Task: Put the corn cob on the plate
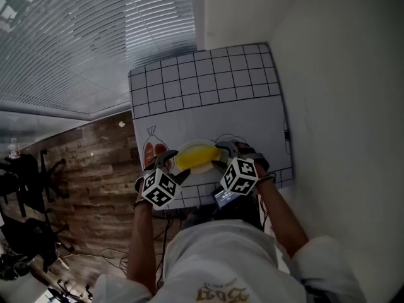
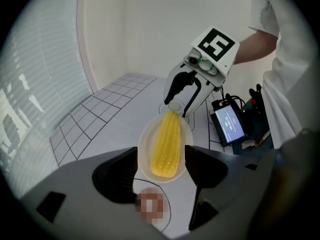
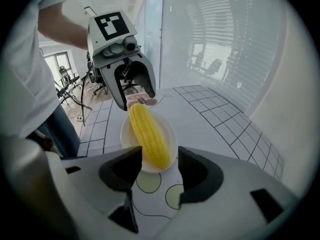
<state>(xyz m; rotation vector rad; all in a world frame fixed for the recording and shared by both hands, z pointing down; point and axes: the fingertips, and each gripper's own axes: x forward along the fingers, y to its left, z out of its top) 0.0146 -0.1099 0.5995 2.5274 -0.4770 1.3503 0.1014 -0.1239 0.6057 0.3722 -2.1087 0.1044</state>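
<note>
White shirt (image 1: 227,257), perhaps gold-printed; left tool (image 3: 136,100) and right tool (image 2: 178,107) bear black-white cubes (image 1: 159,188).

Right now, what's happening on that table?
A person holds a gripper in each hand over the table. The corn cob lies lengthwise on the white plate. The left gripper and right gripper sit at opposite ends of the cob, both open, neither gripping it. The cob looks delivered.
</note>
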